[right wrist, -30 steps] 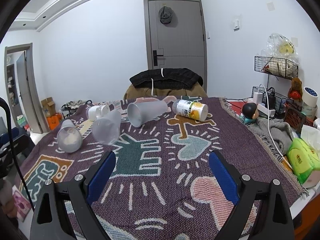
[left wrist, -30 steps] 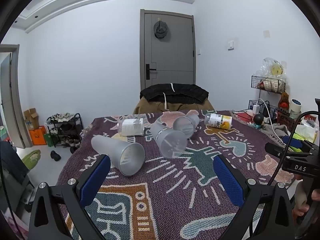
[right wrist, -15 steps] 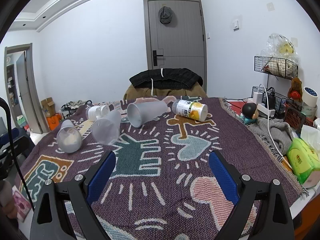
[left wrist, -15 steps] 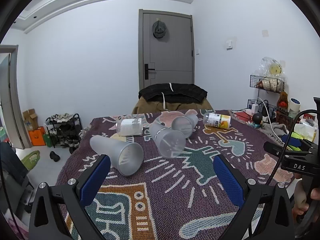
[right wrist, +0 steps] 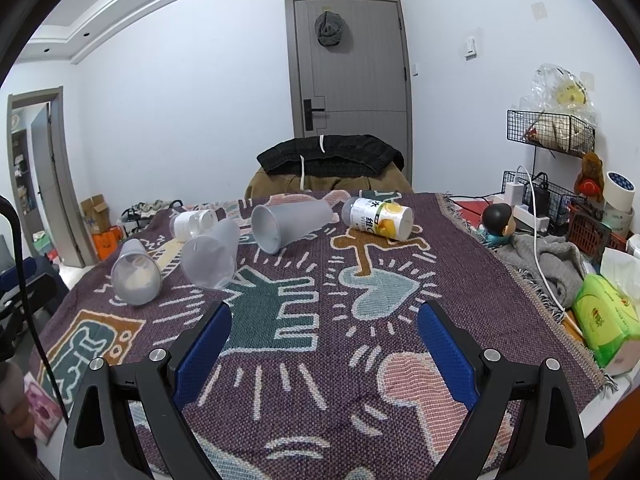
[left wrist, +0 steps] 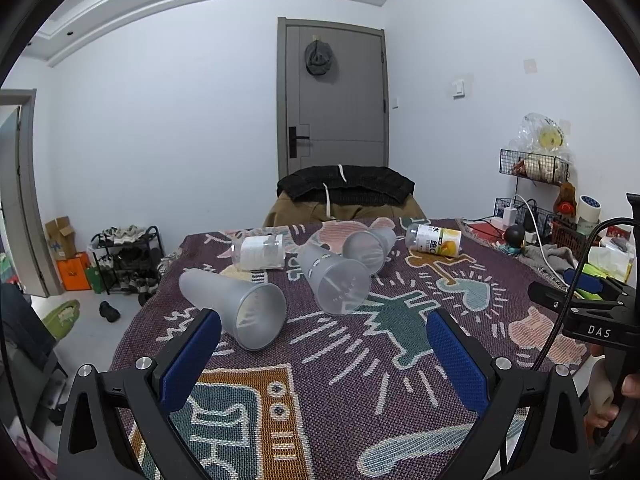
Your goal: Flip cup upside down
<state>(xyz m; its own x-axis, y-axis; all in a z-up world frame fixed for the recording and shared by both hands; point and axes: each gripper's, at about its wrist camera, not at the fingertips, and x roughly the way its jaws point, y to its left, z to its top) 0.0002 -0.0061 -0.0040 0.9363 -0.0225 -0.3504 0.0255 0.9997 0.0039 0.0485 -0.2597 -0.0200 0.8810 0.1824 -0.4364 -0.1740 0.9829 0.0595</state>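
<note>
Three frosted cups, all on their sides, on a patterned blanket; both grippers empty.

Item: nearest cup (left wrist: 236, 307), left of centre in the left wrist view, mouth toward the camera, just beyond the left gripper (left wrist: 322, 354), whose blue pads stand wide apart. Second cup (left wrist: 334, 283) at centre frame; third cup (left wrist: 368, 245) just behind it, upper centre. Same cups sit middle left in the right wrist view. Right gripper (right wrist: 324, 344), fingers apart, low in its frame over the blanket (right wrist: 320, 380), well apart from the cups. Also lying flat: orange-label bottle (right wrist: 380, 218), white-label bottle (left wrist: 260, 252).
</note>
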